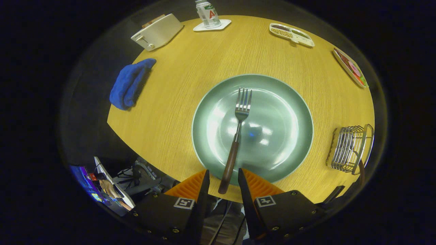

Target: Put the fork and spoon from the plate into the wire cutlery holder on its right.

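Note:
A metal fork [241, 112] with a dark brown wooden handle lies on the round green plate [289, 102], tines pointing away from me. Its handle crosses the plate's near rim. My gripper [223, 173] is open, and the end of the fork's handle lies between the two fingertips with a small gap on each side. The wire cutlery holder [349, 148] lies on the wooden table to the right of the plate. A dark brown handle-like piece [361, 168] shows at the holder's near end; I cannot tell what it belongs to.
On the round wooden table [170, 112], a blue cloth [131, 83] lies to the left of the plate. At the far side stand a white toaster [157, 31], a can on a white coaster [208, 14] and a divided snack tray [291, 34]. A patterned dish [351, 66] sits at the far right.

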Tool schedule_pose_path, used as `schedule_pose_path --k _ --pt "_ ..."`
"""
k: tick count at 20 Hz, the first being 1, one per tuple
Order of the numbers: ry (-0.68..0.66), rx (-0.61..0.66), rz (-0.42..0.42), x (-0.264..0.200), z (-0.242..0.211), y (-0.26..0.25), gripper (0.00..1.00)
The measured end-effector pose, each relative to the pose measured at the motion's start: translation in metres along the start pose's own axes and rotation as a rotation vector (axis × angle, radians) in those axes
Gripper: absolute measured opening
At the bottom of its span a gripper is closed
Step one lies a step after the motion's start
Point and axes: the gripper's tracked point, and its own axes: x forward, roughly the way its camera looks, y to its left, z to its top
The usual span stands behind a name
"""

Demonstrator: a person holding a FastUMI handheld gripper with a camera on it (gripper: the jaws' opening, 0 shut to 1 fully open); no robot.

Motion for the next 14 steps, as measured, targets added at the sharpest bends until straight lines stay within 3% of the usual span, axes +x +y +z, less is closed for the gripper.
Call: schedule_pose_path --k 10,14 --pt "0.025 -0.005 -0.061 0.02 -0.008 -0.027 0.51" --pt "0.041 -0.087 -0.111 0.018 -0.012 -0.04 0.51"
